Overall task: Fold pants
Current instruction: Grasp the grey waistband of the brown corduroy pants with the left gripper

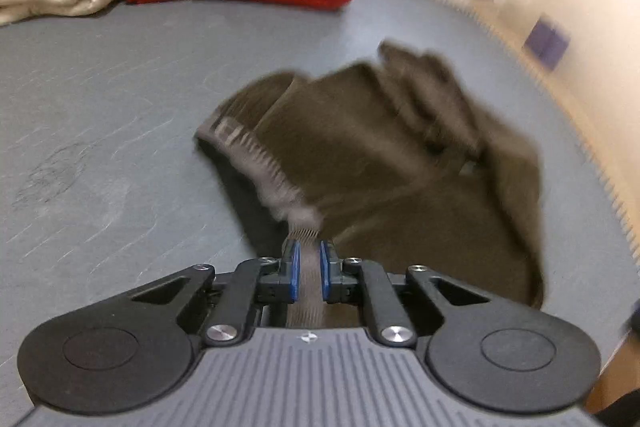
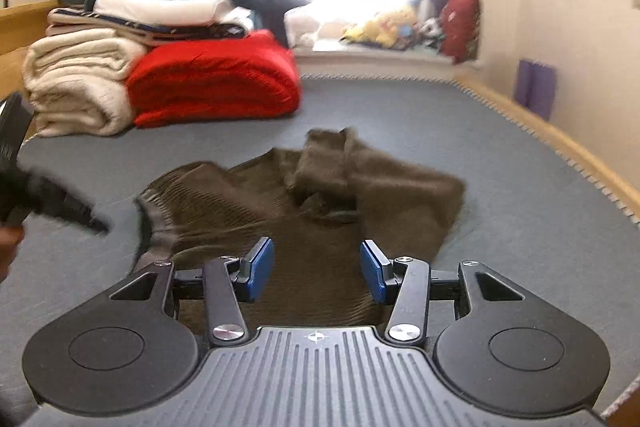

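Brown pants lie bunched on a grey bed, their waistband pinched by the left gripper.

The pants (image 1: 400, 163) are dark brown ribbed knit with a grey elastic waistband (image 1: 256, 155), crumpled mid-mattress (image 1: 100, 107), legs heaped toward one o'clock. The left gripper (image 1: 309, 269) tilts steeply down, its blue pads clamped narrowly on the waistband. The right gripper (image 2: 317, 269) points less steeply down over the pants, pads apart at medium width, not pressing the cloth beneath. Farther off at eleven o'clock sit a folded red blanket (image 2: 216, 83) and cream blanket (image 2: 76, 79) under more stacked linens, clear of the pants. A wooden bed rail (image 2: 560, 147) runs along at two o'clock.
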Tool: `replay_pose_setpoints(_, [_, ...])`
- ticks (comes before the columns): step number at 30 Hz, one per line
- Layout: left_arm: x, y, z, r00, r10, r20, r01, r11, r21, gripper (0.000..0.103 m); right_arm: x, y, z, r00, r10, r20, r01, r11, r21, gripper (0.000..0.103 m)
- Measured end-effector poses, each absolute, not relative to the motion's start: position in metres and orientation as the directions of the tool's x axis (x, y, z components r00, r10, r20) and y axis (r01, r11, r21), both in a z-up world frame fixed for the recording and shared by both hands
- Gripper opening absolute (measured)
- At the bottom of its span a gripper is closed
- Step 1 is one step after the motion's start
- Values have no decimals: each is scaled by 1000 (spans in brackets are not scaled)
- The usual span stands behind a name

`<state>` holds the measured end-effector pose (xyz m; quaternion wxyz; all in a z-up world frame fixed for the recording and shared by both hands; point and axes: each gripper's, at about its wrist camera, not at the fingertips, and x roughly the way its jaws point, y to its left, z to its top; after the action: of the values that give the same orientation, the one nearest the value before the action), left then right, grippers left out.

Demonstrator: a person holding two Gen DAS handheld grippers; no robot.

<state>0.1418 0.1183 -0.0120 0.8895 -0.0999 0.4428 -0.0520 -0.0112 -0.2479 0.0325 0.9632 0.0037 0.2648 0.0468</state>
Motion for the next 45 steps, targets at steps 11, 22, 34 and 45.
replay_pose_setpoints(11, [188, 147, -65, 509, -301, -807, -140, 896, -422, 36, 14, -176, -19, 726, 256, -639, -378, 924, -58, 37])
replay_pose_setpoints(22, [218, 145, -130, 371, -349, -860, -245, 857, -453, 70, 40, -110, -101, 559, 250, -791, -578, 801, -155, 55])
replay_pose_setpoints(34, [206, 122, -121, 451, -268, -851, -137, 922, -363, 19, 33, -115, -101, 610, 287, -739, -621, 752, -221, 7])
replay_pose_setpoints(45, [121, 162, -19, 529, -220, -819, -98, 943, -317, 14, -43, -107, -24, 592, 440, -675, -728, 651, -214, 6])
